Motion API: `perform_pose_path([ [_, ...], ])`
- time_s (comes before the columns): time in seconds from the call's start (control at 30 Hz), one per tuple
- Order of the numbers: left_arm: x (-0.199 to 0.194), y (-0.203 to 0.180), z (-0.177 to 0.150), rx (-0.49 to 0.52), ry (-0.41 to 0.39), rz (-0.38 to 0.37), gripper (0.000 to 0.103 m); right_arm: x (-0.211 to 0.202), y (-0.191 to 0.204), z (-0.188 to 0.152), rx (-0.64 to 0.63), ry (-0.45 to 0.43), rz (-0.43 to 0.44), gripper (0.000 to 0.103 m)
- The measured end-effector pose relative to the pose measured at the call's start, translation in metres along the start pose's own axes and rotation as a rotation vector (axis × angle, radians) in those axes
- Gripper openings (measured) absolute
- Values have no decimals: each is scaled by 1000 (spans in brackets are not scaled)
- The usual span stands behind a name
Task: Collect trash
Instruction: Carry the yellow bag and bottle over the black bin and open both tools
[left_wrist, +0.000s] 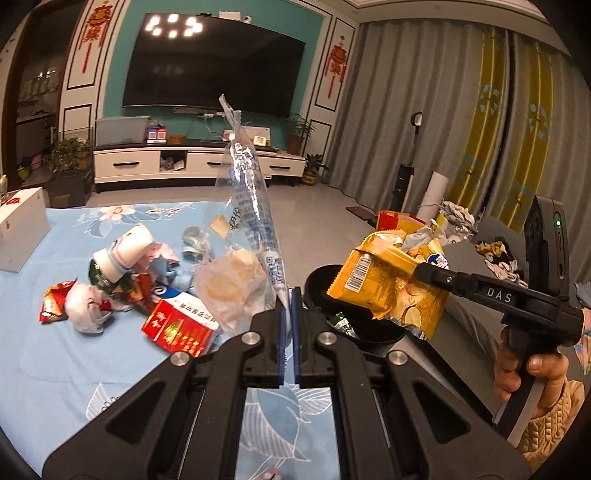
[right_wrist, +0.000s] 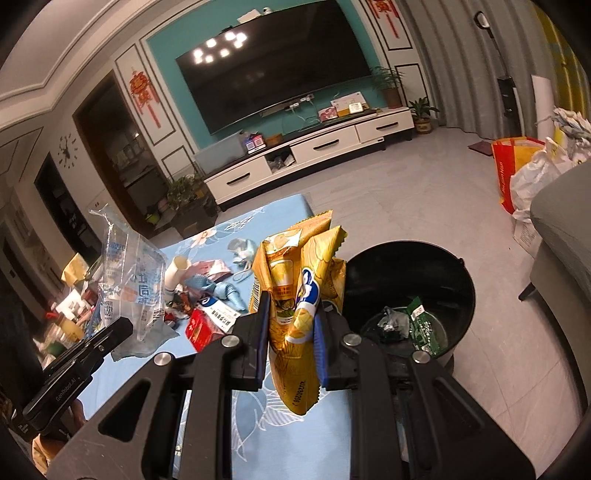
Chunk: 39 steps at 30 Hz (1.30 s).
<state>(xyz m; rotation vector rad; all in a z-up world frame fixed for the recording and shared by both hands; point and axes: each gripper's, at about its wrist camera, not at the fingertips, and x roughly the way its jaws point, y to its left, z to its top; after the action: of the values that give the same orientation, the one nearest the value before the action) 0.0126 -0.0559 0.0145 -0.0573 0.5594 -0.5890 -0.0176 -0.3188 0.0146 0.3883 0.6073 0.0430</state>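
Your left gripper (left_wrist: 287, 295) had its jaws clamped on the clear plastic bag (left_wrist: 246, 206); your right gripper (right_wrist: 291, 314) pinched the yellow chip bag (right_wrist: 299, 288). At two o'clock sat the black bin (right_wrist: 461, 295).

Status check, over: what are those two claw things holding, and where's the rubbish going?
Left gripper shut on clear plastic bag. Right gripper shut on yellow chip bag, beside black bin. More litter on the blue cloth. Nothing blocking the bin.
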Motion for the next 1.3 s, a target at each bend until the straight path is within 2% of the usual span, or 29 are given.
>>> perform_pose_path([
  [0.3, 52, -32, 10, 38, 67, -74, 4, 9, -41, -6, 71, 8, -89, 22],
  [0.43, 82, -45, 11, 44, 114, -133, 4, 14, -60, -11, 84, 4, -154, 22],
  [0.6, 127, -63, 13, 36, 176, -228, 4, 28, -80, -12, 98, 7, -195, 22],
  [0.73, 168, -77, 10, 48, 243, -241, 4, 49, -95, -13, 115, 23, -224, 22],
  [0.87, 206, -93, 3, 91, 302, -217, 4, 66, -105, -14, 113, 37, -248, 23],
  [0.93, 219, -98, -1, 103, 323, -210, 4, 76, -112, -13, 122, 53, -255, 29],
  [1.0, 233, -101, -5, 114, 341, -188, 12, 84, -121, -14, 140, 61, -262, 39],
  [1.03, 240, -101, -8, 112, 351, -179, 25, 87, -124, -14, 147, 66, -263, 45],
  [1.07, 244, -101, -9, 108, 355, -167, 45, 91, -128, -15, 161, 75, -267, 46],
  [1.1, 244, -100, -10, 105, 351, -161, 53, 93, -131, -16, 173, 80, -274, 48],
  [1.23, 231, -91, -12, 109, 322, -139, 62, 87, -128, -20, 165, 71, -277, 52],
  [1.3, 216, -83, -11, 97, 306, -123, 70, 81, -126, -21, 166, 60, -275, 52],
])
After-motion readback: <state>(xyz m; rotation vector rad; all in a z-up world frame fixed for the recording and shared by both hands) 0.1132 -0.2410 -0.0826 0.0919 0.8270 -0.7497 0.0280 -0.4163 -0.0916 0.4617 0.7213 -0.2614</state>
